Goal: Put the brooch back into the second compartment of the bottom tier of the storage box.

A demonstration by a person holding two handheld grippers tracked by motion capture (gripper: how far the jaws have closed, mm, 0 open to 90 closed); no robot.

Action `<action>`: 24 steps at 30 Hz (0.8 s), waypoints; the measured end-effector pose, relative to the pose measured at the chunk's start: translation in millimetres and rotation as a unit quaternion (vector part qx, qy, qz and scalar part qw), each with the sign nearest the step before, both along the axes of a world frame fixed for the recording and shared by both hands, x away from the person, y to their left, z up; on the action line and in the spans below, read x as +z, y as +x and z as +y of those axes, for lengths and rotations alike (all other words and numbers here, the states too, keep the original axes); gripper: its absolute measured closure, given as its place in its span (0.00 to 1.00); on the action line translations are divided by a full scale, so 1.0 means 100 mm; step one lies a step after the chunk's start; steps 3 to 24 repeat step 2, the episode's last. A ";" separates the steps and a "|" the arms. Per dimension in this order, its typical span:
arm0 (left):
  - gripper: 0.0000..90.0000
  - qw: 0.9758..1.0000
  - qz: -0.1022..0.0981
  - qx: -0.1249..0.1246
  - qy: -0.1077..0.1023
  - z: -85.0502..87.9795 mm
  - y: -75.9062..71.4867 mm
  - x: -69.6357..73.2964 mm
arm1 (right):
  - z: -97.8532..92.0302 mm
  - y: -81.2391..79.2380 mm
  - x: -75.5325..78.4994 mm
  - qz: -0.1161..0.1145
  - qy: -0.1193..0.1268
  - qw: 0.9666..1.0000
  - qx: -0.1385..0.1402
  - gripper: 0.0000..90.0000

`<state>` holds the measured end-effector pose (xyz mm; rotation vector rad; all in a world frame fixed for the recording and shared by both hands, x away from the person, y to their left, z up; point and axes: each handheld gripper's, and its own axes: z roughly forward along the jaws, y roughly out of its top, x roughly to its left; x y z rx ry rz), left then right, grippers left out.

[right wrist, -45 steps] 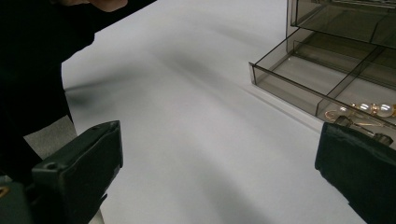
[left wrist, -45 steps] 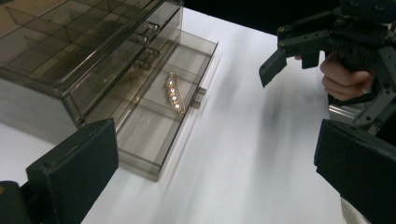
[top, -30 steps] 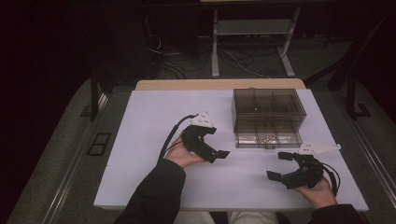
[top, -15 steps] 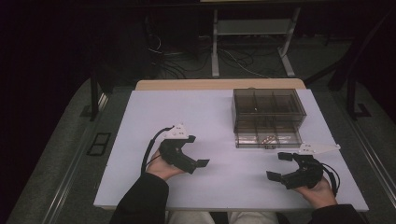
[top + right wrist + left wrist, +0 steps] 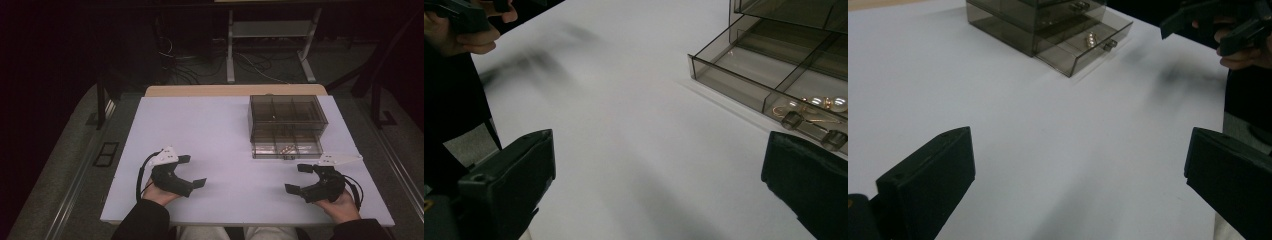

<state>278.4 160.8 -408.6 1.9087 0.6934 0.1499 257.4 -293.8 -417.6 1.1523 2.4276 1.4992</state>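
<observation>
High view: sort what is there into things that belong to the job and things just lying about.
Belongs to the job:
- smoky drawer box, bottom drawer pulled open
- pearl jewellery lying in that drawer
- left gripper and right gripper, both open, low over the white table

Just lying about:
- metal stand on the floor beyond the table
- loose cables beside it

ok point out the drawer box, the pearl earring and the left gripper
drawer box (image 5: pixel 287 111), high view, on its smoky top panel
pearl earring (image 5: pixel 831 103), right gripper view, on the pearls in the open drawer
left gripper (image 5: pixel 192 171), high view, midway between its open jaw tips
</observation>
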 end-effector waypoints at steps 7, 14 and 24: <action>0.00 1.000 0.001 0.004 -0.005 0.03 -0.01 -0.02 | 0.00 0.00 0.00 -0.002 0.000 1.000 0.000 0.01; 0.00 1.000 0.001 0.004 -0.005 0.03 -0.01 -0.02 | 0.00 0.00 0.00 -0.002 0.000 1.000 0.000 0.01; 0.00 1.000 0.001 0.004 -0.005 0.03 -0.01 -0.02 | 0.00 0.00 0.00 -0.002 0.000 1.000 0.000 0.01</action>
